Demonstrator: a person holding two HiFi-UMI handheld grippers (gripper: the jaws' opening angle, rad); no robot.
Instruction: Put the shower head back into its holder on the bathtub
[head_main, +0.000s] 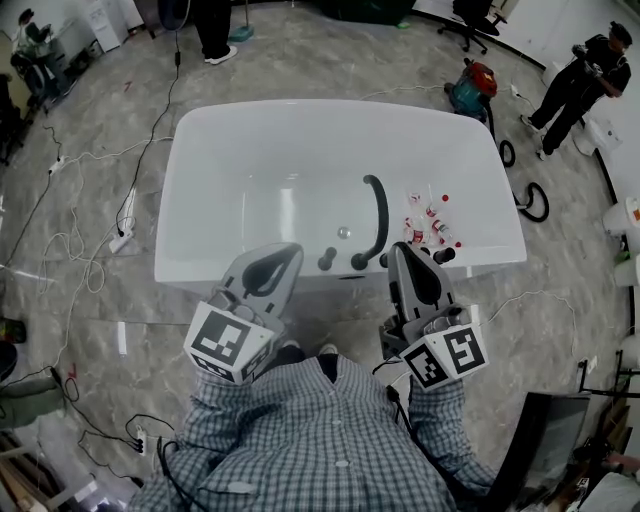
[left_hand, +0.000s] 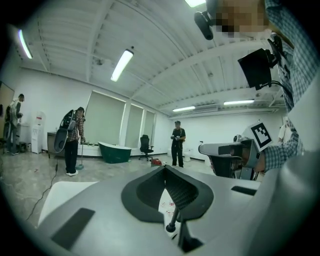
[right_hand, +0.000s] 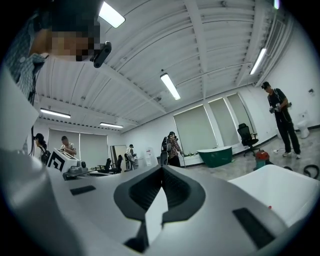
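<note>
The white bathtub (head_main: 210, 190) stands in front of me in the head view. A black shower head (head_main: 379, 215) with a long curved stem arcs from the near rim out over the basin. Its lower end meets a black fitting (head_main: 358, 262) on the rim, and I cannot tell how it sits there. Another black knob (head_main: 327, 260) stands beside it. My left gripper (head_main: 283, 250) hovers at the near rim, left of the fittings, shut and empty (left_hand: 165, 167). My right gripper (head_main: 405, 250) is just right of them, also shut with nothing in it (right_hand: 161, 167).
Small red-and-white bottles (head_main: 428, 222) lie inside the tub at the right, near a drain (head_main: 343, 232). Cables and a power strip (head_main: 122, 238) trail on the floor to the left. A red vacuum (head_main: 472, 88) and a person (head_main: 575, 85) are beyond the tub at the right.
</note>
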